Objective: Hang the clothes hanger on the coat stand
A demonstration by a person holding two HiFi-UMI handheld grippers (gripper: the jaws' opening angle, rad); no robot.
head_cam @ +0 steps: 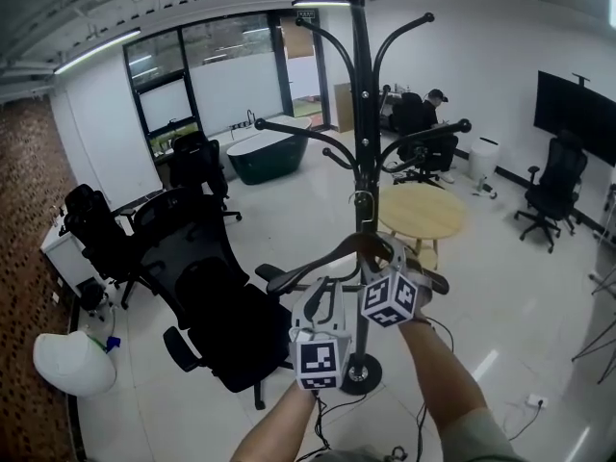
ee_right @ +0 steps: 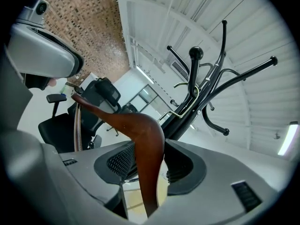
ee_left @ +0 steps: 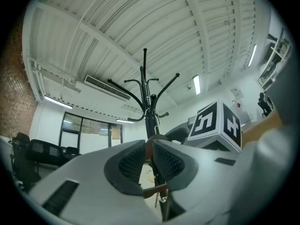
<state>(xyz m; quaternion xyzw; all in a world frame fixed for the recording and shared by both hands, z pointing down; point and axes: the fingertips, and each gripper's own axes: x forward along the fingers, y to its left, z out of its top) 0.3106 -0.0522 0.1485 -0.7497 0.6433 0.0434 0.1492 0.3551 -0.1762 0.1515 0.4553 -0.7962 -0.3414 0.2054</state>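
Note:
The black coat stand (head_cam: 361, 114) rises straight ahead with curved arms at two heights. A brown wooden hanger (head_cam: 351, 251) is held up in front of its pole, and its metal hook (head_cam: 363, 200) lies close against the pole just under the lower arms; I cannot tell if it rests on one. My left gripper (head_cam: 322, 295) is shut on the hanger's left side, where a thin brown piece (ee_left: 150, 149) sits pinched between the pads. My right gripper (head_cam: 395, 260) is shut on the hanger's thick shoulder (ee_right: 143, 135). The hook (ee_right: 187, 104) shows beside the stand (ee_right: 194, 78).
Black office chairs (head_cam: 207, 296) crowd the floor at left, close to the stand's base (head_cam: 361, 373). A round wooden table (head_cam: 421, 210) stands just behind the pole. Farther off are a dark bathtub (head_cam: 265, 152), a seated person (head_cam: 433, 118) and another chair (head_cam: 553, 186).

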